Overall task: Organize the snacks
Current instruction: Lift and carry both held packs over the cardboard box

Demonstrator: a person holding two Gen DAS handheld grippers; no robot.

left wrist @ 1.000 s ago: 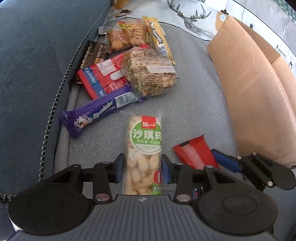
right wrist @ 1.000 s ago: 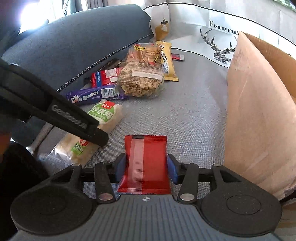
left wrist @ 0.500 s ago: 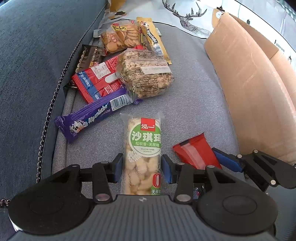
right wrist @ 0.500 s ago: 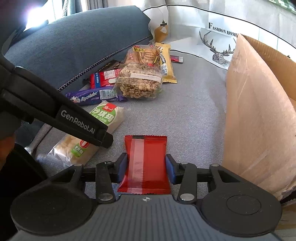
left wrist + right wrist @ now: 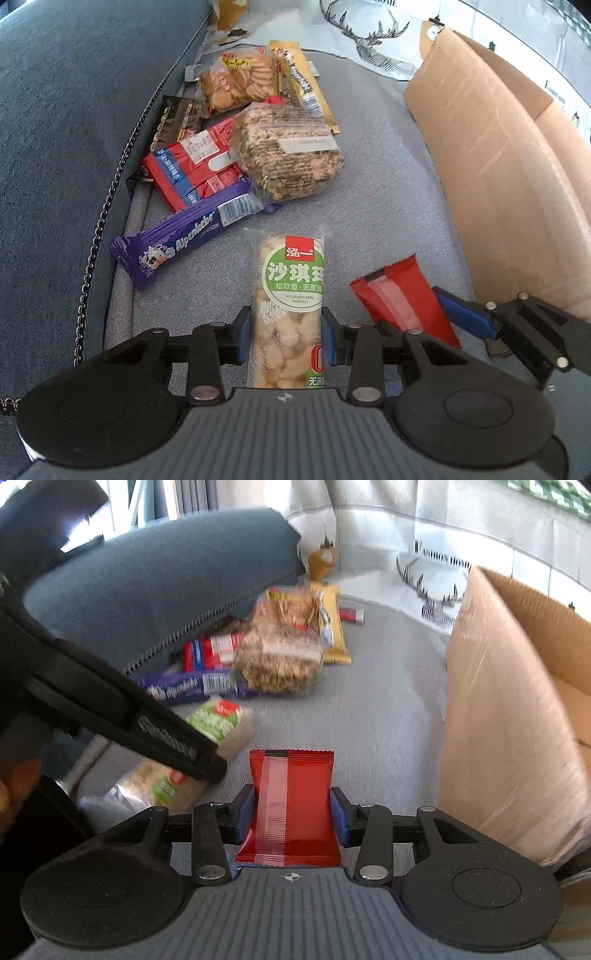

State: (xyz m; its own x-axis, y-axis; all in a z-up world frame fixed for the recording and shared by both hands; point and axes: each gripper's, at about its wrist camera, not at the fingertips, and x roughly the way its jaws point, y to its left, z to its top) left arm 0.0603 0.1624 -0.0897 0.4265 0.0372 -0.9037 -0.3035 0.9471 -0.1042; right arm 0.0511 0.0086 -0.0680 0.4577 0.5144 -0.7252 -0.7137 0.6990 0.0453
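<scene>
My left gripper [image 5: 286,334] straddles a clear pack of pale puffed snack with a green label [image 5: 288,295] that lies on the grey sofa seat. Its jaws are closing and the blue pads touch both sides of the pack. A red foil packet [image 5: 291,797] sits between the blue pads of my right gripper [image 5: 291,812], pinched at its sides. The left wrist view shows this red packet [image 5: 399,295] just right of the green-label pack, with a right fingertip [image 5: 461,310] beside it. In the right wrist view the left gripper's black arm [image 5: 110,709] hides part of the green-label pack [image 5: 218,723].
An open cardboard box [image 5: 498,166] stands close on the right. Further back on the seat lie a purple Alpenliebe bar [image 5: 184,247], a red and blue pack [image 5: 192,166], a clear bag of grain snack [image 5: 291,158], biscuits [image 5: 236,81] and a yellow bar [image 5: 306,85]. The sofa backrest [image 5: 74,110] rises on the left.
The left jaws have narrowed onto the green-label pack. The right jaws have narrowed a little on the red packet, and the right wrist view is now blurred.
</scene>
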